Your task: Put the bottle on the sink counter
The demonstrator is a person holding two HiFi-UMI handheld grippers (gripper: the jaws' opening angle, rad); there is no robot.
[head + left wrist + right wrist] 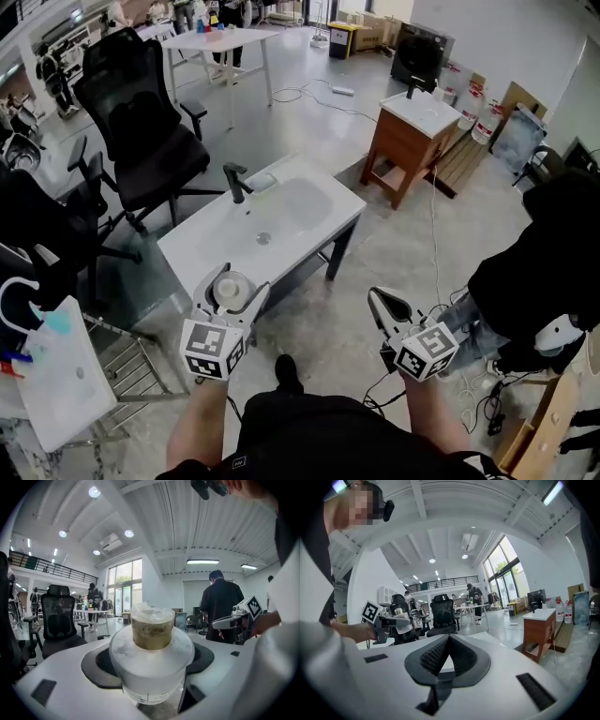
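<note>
Forearms and dark clothing fill the bottom of the head view, and just past them the left gripper point(236, 279) is clamped on a white bottle point(232, 292), seen here from straight above as little more than a round cap. It hangs at the near corner of the white sink counter point(309, 234). From this steep angle I cannot tell whether the bottle is over the top or just short of its edge, or how high it is. The left gripper view gives what the head view lacks: the bottle stands upright between the black pads point(99, 665), frosted white with a brownish neck under a crinkled clear wrap. The right gripper point(378, 298) is held off to the side over bare floor, well apart from the counter, its jaws pressed together on nothing, which its own view shows plainly. The counter's basin is sunk in the middle, with a black faucet point(235, 181) at the far rim, so the flat strips lie along the near edge and the ends. Office chairs point(141, 122) crowd the counter's left side. Its right side opens onto concrete floor, crossed by a cable point(432, 225), which runs to a wooden vanity point(405, 142).
</note>
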